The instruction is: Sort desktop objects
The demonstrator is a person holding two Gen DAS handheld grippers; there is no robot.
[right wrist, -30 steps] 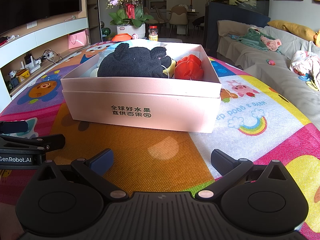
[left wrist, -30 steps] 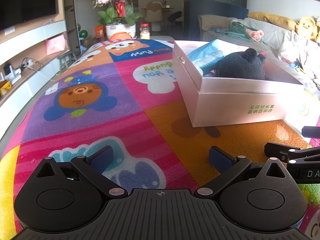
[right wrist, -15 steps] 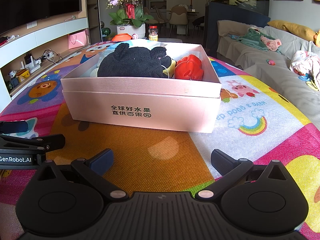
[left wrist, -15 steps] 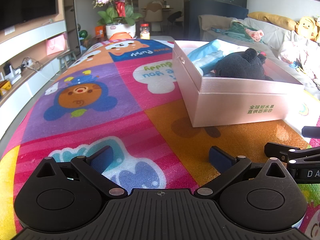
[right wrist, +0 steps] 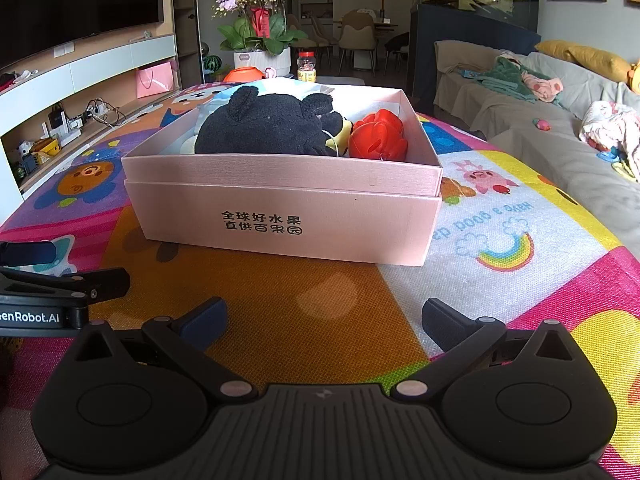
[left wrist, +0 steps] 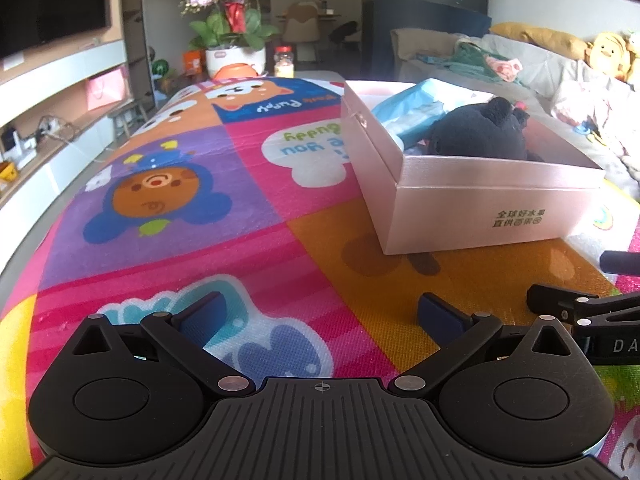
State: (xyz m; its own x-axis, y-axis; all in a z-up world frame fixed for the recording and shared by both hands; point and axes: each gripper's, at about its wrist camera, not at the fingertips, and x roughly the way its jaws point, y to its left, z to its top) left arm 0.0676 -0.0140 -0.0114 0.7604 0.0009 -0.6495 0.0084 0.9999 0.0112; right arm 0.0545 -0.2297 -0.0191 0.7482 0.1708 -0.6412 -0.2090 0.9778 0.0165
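Observation:
A pink cardboard box (right wrist: 280,216) (left wrist: 480,216) stands on the cartoon-print mat (right wrist: 340,304) (left wrist: 180,184). Inside lie a black plush toy (right wrist: 272,124) (left wrist: 480,132), a red plastic toy (right wrist: 378,134), a yellow item mostly hidden between them, and a light-blue packet (left wrist: 412,108). My right gripper (right wrist: 322,320) is open and empty, low over the mat just in front of the box. My left gripper (left wrist: 320,314) is open and empty too, to the left of the box. Each gripper's side shows at the edge of the other's view.
A potted orchid (right wrist: 260,36), an orange bowl (right wrist: 243,75) and a jar (right wrist: 307,66) stand beyond the mat's far end. A sofa with clothes and toys (right wrist: 560,120) runs along the right. A TV shelf (right wrist: 80,92) lines the left wall.

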